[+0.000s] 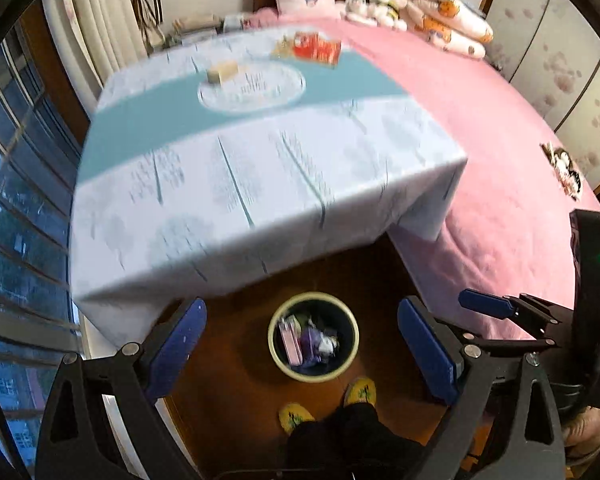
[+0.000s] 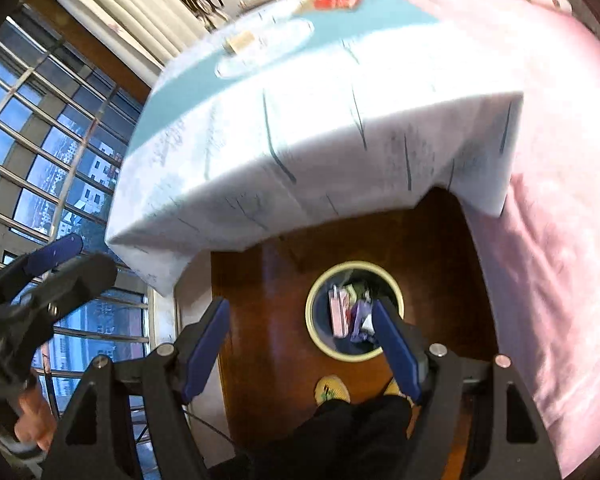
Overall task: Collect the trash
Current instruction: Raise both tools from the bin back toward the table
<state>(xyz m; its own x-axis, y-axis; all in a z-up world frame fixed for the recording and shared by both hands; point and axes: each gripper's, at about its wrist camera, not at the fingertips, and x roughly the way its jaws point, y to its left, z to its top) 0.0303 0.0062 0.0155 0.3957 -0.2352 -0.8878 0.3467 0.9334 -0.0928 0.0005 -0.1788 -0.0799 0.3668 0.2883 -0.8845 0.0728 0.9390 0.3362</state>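
A round dark bin with a pale rim (image 1: pixel 273 354) stands on the wooden floor below both grippers. A pink carton (image 1: pixel 290 340) and a purple wrapper (image 1: pixel 315 340) lie inside it. My left gripper (image 1: pixel 302 307) hangs high above the bin, open, nothing between its blue pads. In the right wrist view my right gripper (image 2: pixel 300 309) is also open and empty, and its right pad overlaps the bin's rim (image 2: pixel 312 320). On the clothed table lie a red packet (image 1: pixel 317 49) and a small tan box (image 1: pixel 222 71), both blurred.
The table with a white and teal cloth (image 1: pixel 260 184) overhangs the floor just beyond the bin. A bed with a pink cover (image 1: pixel 500 140) runs along the right. A window with bars (image 2: pixel 40 140) is on the left. A person's feet in yellow slippers (image 1: pixel 360 390) stand by the bin.
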